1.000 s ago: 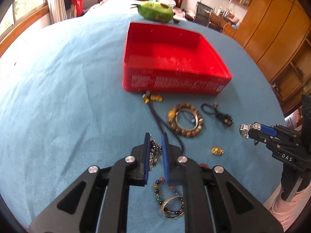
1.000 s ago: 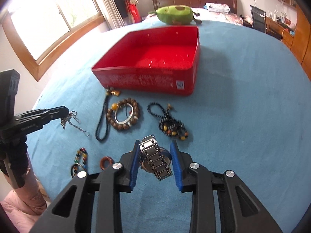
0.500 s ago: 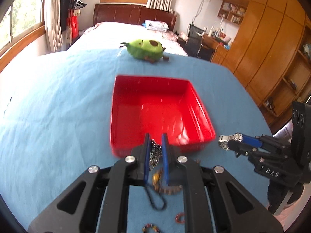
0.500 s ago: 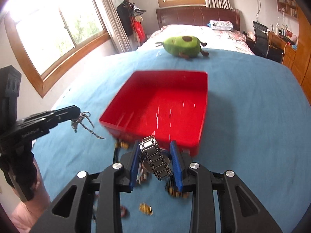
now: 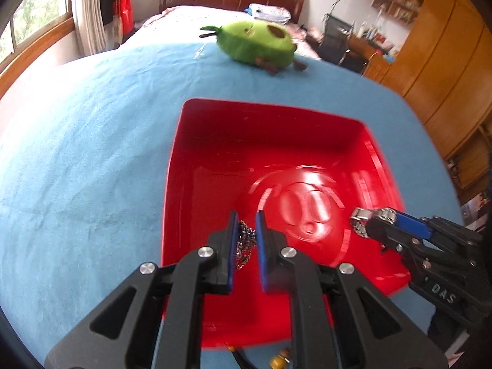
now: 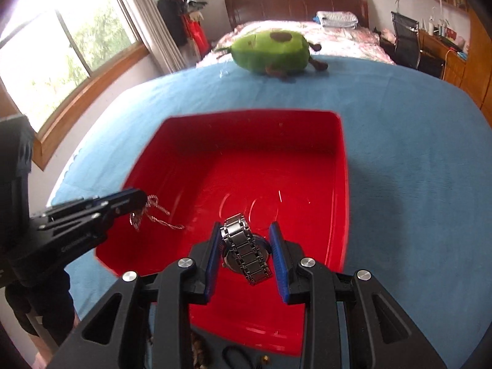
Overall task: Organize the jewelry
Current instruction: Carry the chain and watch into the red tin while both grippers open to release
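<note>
Left gripper (image 5: 246,215) pinching chain (image 5: 244,243), apparently above red box (image 5: 267,129)

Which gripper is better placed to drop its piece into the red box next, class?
Either, narrowly the right. The right gripper holds the watch above the red box floor, well inside. The left gripper dangles its chain nearer the box's near-left wall.

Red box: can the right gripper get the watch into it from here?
Probably yes. The right gripper, shut on the watch, hangs over the red box, whose top is open with nothing visible inside. The left gripper with its chain is off to the side.
</note>
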